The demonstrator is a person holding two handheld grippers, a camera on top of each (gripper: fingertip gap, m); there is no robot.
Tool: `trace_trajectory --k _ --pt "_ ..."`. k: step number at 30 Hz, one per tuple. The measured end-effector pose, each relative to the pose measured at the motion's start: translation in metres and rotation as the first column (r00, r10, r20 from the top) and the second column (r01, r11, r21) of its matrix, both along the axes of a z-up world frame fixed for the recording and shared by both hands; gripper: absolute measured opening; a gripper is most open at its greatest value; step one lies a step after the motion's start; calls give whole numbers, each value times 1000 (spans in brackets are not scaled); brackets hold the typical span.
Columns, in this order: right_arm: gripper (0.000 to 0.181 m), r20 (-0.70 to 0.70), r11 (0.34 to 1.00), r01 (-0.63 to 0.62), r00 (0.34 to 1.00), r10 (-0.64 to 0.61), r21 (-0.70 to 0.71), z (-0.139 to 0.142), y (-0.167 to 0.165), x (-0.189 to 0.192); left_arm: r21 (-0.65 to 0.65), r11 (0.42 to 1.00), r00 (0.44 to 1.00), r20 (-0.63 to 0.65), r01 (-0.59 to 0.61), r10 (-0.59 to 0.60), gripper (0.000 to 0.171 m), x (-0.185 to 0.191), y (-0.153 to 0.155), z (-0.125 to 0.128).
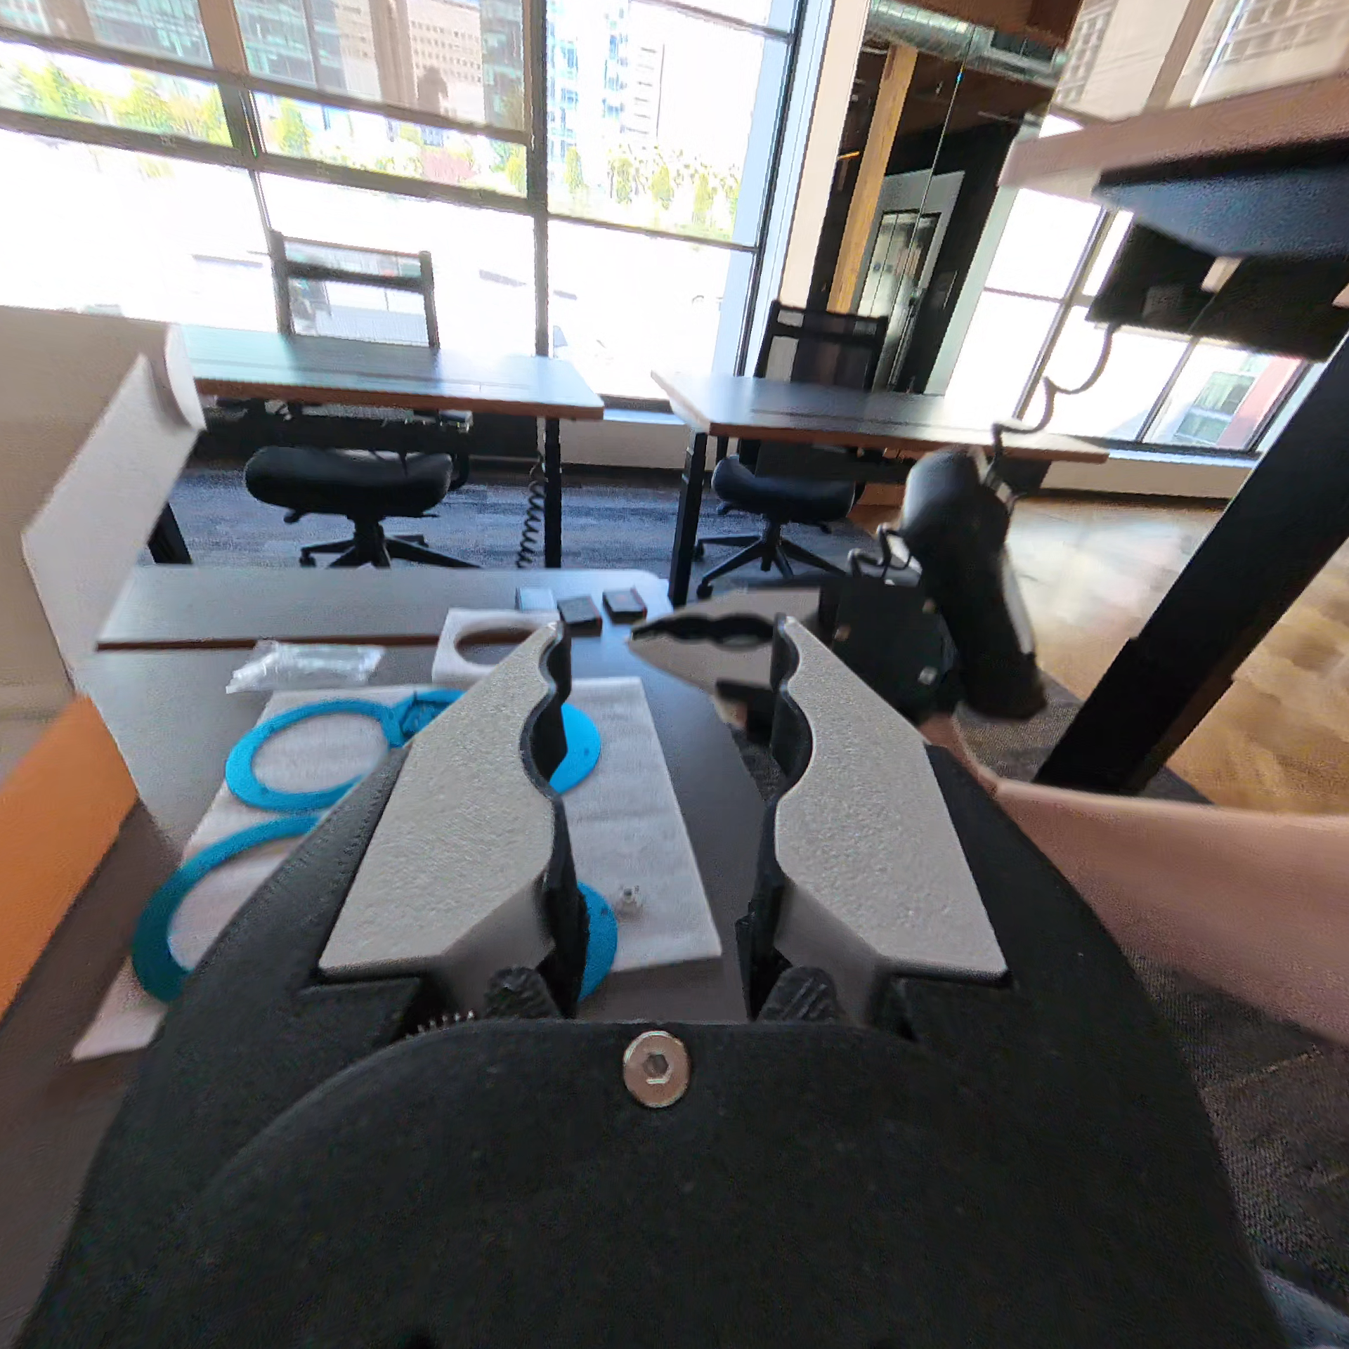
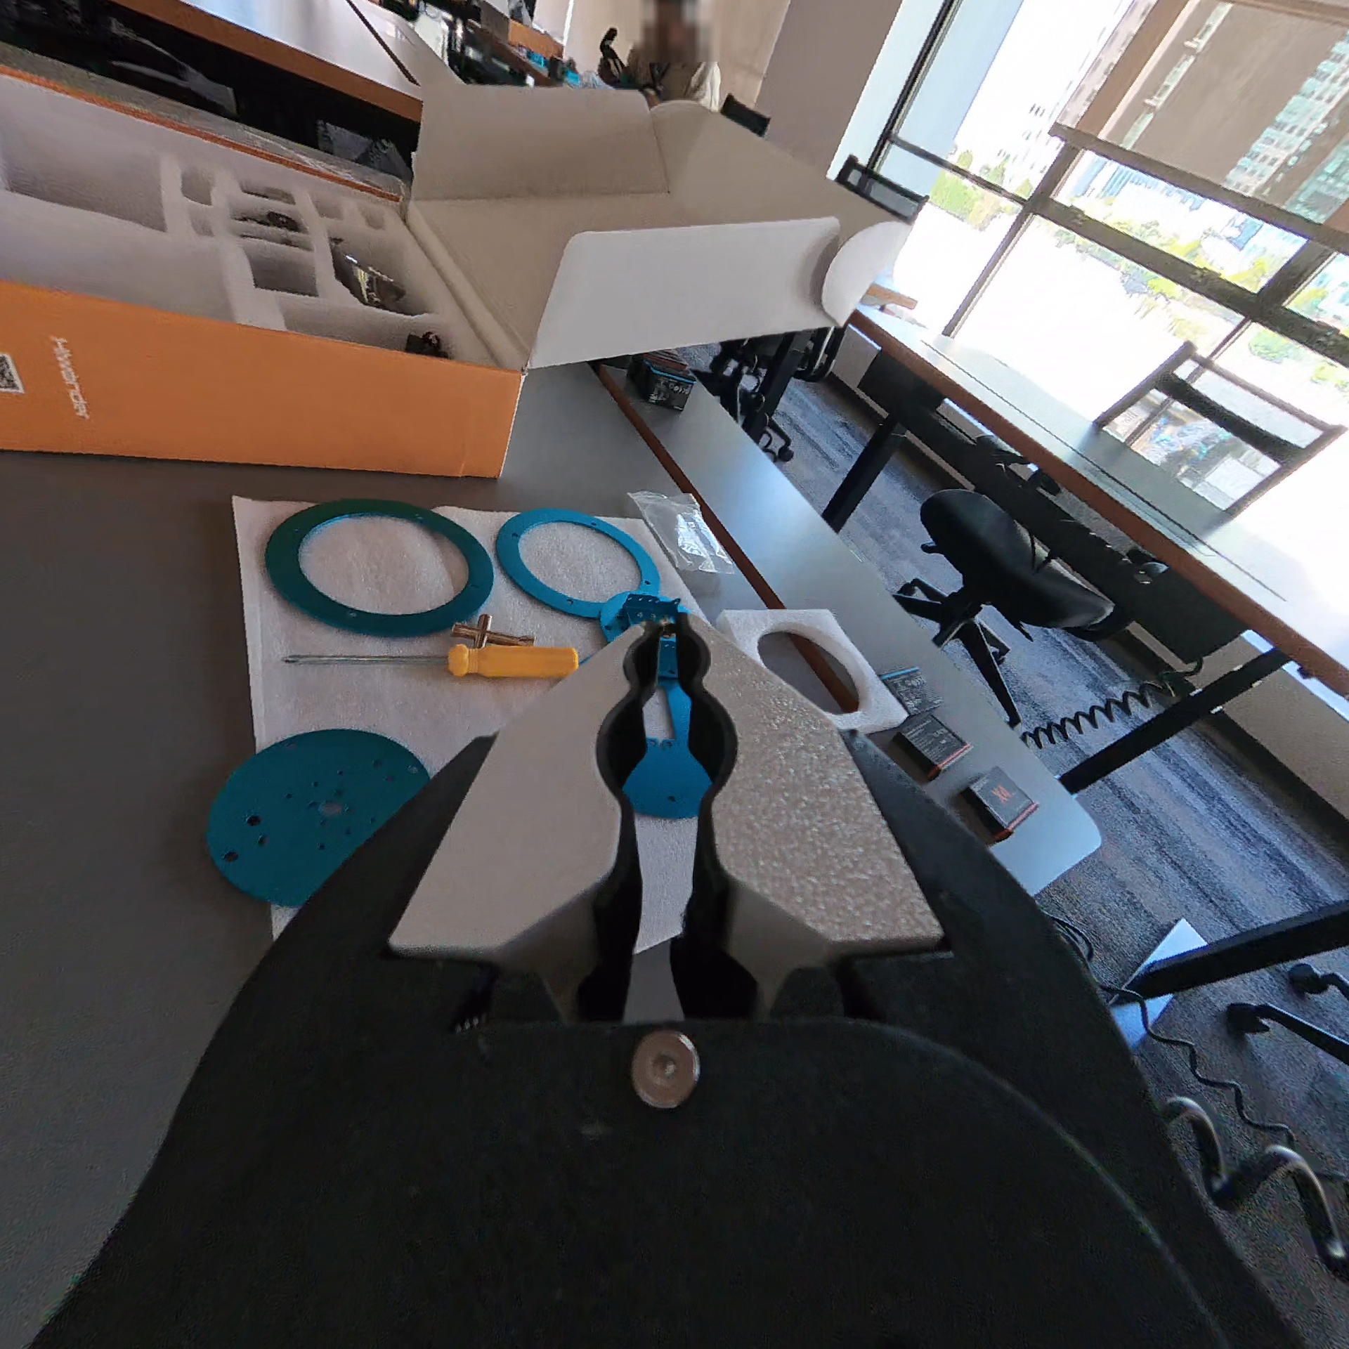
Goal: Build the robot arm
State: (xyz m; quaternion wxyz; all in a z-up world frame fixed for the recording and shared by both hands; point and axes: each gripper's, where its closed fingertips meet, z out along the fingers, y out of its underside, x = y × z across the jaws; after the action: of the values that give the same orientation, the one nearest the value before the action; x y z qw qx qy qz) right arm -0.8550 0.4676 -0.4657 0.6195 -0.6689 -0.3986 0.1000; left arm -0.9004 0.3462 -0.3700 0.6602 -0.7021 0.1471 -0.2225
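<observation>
Dark desk under both grippers. Right gripper is pinched on something tiny at its tips, above a blue bracket; left gripper gapes empty. Around them on the foam sheet: two rings, one disc, one screwdriver.

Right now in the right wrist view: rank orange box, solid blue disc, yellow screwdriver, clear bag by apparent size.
1. orange box, largest by far
2. solid blue disc
3. yellow screwdriver, long but thin
4. clear bag, smallest, though it lies farther off, so its place against the screwdriver is unsure
</observation>
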Motion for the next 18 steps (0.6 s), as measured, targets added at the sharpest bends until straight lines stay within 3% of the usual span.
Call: trace_trajectory --k 6,12,18 --pt "4 51 995 71 996 -67 -69 20 1 6 49 996 996 -54 69 -66 52 24 12 133" --pt "4 39 988 107 994 -103 -114 57 -2 27 70 992 995 -29 101 -99 52 41 21 229" --pt "4 31 980 124 992 -121 -154 79 6 36 191 981 999 -32 28 -22 51 39 28 313"
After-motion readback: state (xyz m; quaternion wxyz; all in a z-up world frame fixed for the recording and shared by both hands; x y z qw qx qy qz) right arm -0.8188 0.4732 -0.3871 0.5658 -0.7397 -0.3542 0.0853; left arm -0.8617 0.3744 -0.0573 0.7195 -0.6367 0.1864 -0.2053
